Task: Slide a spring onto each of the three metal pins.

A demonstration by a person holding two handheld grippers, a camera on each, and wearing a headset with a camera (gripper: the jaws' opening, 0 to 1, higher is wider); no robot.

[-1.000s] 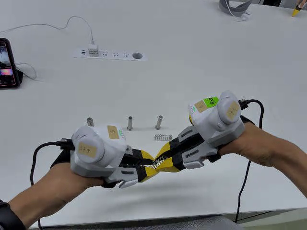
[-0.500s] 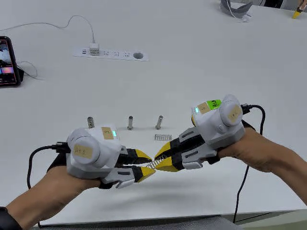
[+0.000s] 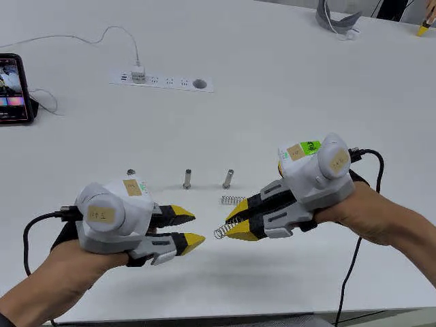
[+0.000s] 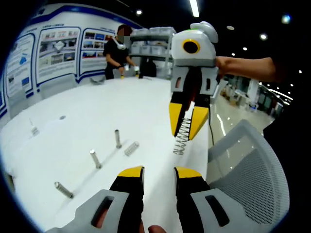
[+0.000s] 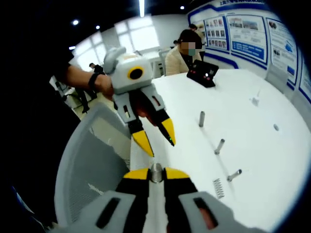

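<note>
Near the pins (image 3: pixel 228 178), my right gripper (image 3: pixel 230 227) pinched a spring (image 3: pixel 221 230) to slide it on; my left gripper (image 3: pixel 197 228) was spread.

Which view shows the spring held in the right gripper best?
Left gripper view: the held spring hangs side-on from the right gripper, its coils distinct. The head view has it small and slanted. The right gripper view sees it end-on between the jaws.
</note>
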